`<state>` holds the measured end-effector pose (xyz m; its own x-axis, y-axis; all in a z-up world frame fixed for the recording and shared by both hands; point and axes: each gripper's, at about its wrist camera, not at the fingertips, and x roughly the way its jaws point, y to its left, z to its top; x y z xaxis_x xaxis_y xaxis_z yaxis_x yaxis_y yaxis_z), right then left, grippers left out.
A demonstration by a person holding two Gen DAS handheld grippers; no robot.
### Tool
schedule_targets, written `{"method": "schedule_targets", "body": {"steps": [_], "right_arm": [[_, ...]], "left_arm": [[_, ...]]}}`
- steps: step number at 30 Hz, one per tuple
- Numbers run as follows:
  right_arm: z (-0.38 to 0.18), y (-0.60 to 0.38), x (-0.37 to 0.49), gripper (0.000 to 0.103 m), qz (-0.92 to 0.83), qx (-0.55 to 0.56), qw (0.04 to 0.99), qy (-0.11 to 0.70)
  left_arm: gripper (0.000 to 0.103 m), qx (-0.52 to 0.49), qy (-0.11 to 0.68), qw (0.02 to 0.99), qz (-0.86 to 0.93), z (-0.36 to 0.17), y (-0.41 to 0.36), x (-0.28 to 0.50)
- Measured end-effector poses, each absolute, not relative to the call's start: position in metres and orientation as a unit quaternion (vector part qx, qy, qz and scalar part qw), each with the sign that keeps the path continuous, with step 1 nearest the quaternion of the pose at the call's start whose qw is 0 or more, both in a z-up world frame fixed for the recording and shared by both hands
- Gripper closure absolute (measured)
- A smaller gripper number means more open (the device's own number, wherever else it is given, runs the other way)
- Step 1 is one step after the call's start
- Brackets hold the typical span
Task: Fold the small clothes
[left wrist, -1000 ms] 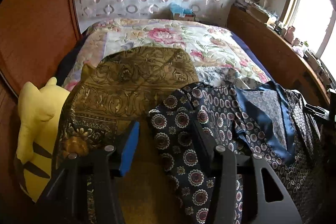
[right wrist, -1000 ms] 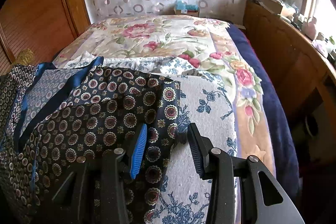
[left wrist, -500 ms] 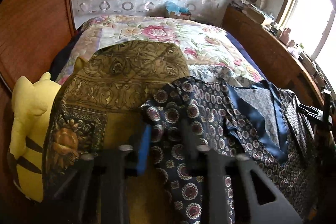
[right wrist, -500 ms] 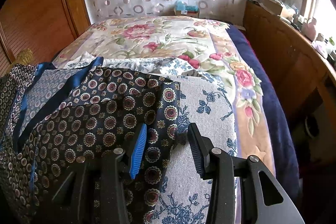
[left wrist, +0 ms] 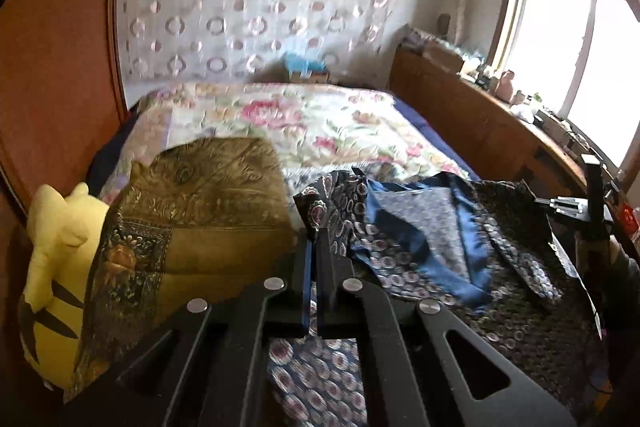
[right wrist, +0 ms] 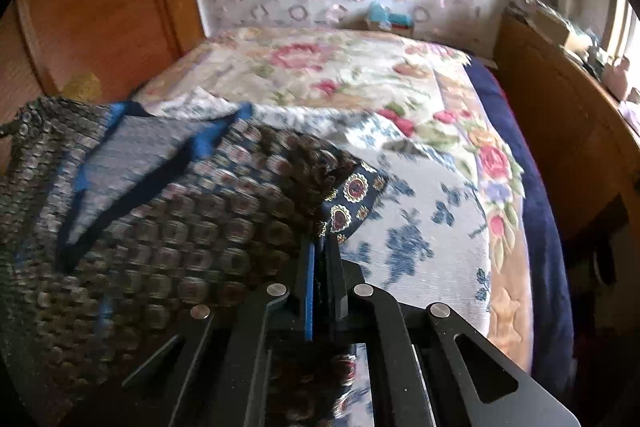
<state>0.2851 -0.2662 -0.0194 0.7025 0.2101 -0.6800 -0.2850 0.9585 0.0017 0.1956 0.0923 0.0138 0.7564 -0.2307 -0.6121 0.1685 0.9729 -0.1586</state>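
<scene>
**On the bed, both claws pinch a patterned garment**

On a flowered bed [right wrist: 360, 75], much of the navy medallion-print garment [left wrist: 500, 291] smears into motion blur in the right wrist view, its lower edge cut off by the frame. The left claw [left wrist: 313, 255] is clamped on one corner of the cloth beside an olive-gold cushion [left wrist: 208, 211] and a yellow plush toy [left wrist: 56, 267]. The right claw [right wrist: 320, 251], pointing forward and level, grips another corner, lifted over a blue-sprigged white cloth [right wrist: 420, 227].
</scene>
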Motion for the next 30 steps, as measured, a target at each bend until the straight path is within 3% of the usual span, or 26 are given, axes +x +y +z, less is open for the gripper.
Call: {"method": "schedule_targets", "body": {"steps": [8, 15, 30], "right_arm": [[0.028, -0.263, 0.212, 0.099, 0.161, -0.036, 0.947, 0.274], [0.038, -0.26, 0.139, 0.1, 0.148, -0.058, 0.96, 0.23], [0.002, -0.279, 0.039, 0.1, 0.137, -0.028, 0.959, 0.245]], "left_arm": [[0.101, -0.04, 0.288, 0.948, -0.127, 0.031, 0.078, 0.139], [0.101, -0.048, 0.272, 0.952, -0.128, 0.025, 0.084, 0.092], [0.101, -0.068, 0.287, 0.95, -0.1, -0.015, 0.107, 0.003]]}}
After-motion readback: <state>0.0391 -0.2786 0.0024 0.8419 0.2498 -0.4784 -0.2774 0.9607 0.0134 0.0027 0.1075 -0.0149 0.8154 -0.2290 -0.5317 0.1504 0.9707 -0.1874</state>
